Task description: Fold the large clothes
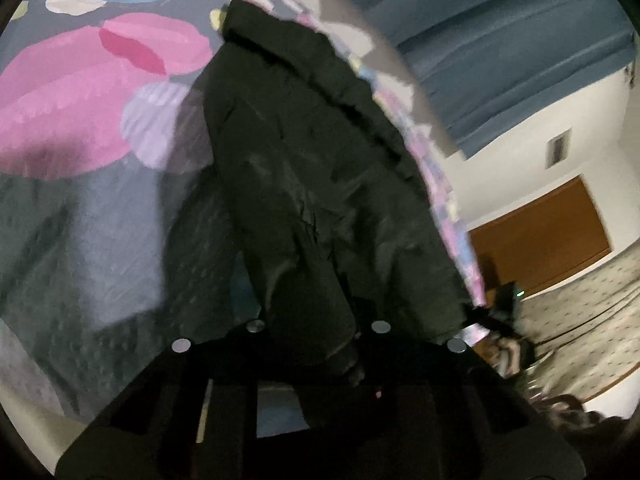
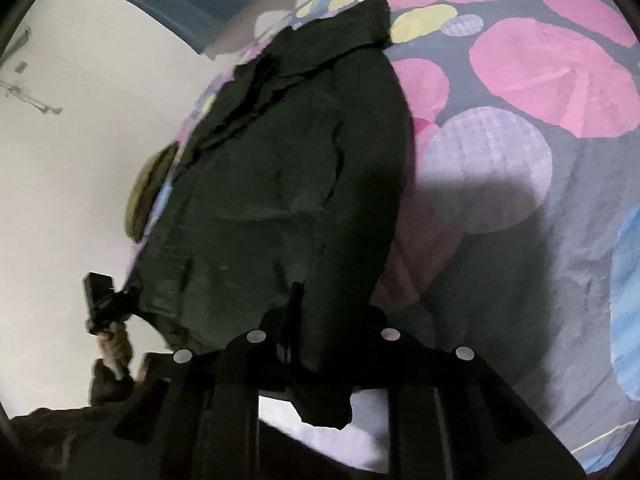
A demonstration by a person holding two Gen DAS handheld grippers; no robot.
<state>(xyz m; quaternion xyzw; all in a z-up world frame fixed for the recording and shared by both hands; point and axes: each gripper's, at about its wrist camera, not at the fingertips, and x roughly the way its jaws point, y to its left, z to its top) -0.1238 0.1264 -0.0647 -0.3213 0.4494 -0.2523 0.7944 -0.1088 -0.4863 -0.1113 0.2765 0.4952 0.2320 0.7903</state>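
At near edge of bed, both claws engaged:
Left claw (image 1: 316,344): closed tight on the near hem of the dark jacket (image 1: 312,168); fabric bunched between its fingers.
Right claw (image 2: 320,356): likewise clamped on the jacket's (image 2: 280,168) near hem, a fold hanging below.
Jacket: stretched lengthwise from the claws to the far side, collar farthest.
Bed cover (image 1: 80,92): grey with pink, lilac and blue circles, beneath the jacket.
Wall (image 2: 80,160): pale, beyond the bed edge.

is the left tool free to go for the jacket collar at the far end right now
Probably not: the left tool is shut on the dark jacket's near hem, and the collar lies at the far end.
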